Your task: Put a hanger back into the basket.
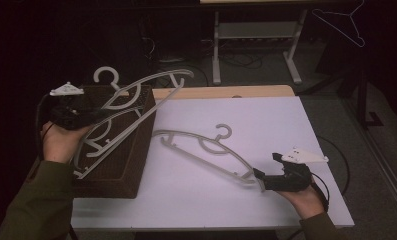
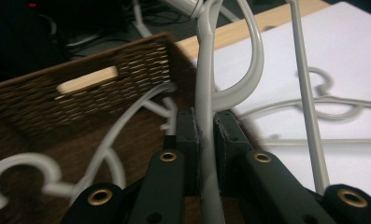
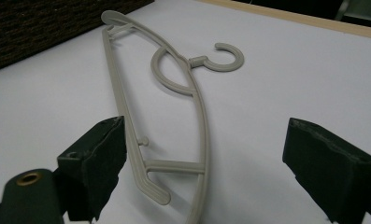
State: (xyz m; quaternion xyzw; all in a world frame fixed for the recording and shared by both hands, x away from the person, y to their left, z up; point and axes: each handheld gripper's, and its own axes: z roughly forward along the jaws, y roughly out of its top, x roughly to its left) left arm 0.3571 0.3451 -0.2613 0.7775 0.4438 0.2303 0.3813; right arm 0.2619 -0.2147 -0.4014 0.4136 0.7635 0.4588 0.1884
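At the near right edge of the white table (image 1: 266,210), right gripper (image 1: 266,181) resting in a hand, jaws spread wide on either side of the end of a grey hanger (image 1: 206,150) lying flat, pads clear of it. Nearer the left edge, left gripper (image 1: 93,116) raised over a brown woven basket (image 1: 131,165), jaws clamped tight on the curved arm of a second grey hanger (image 1: 151,95), tilted above the basket's rim. Inside the basket, a white hanger (image 2: 103,154). Farther back, a strip of bare wooden tabletop (image 1: 221,92), then a dim floor with metal table legs (image 1: 291,55).
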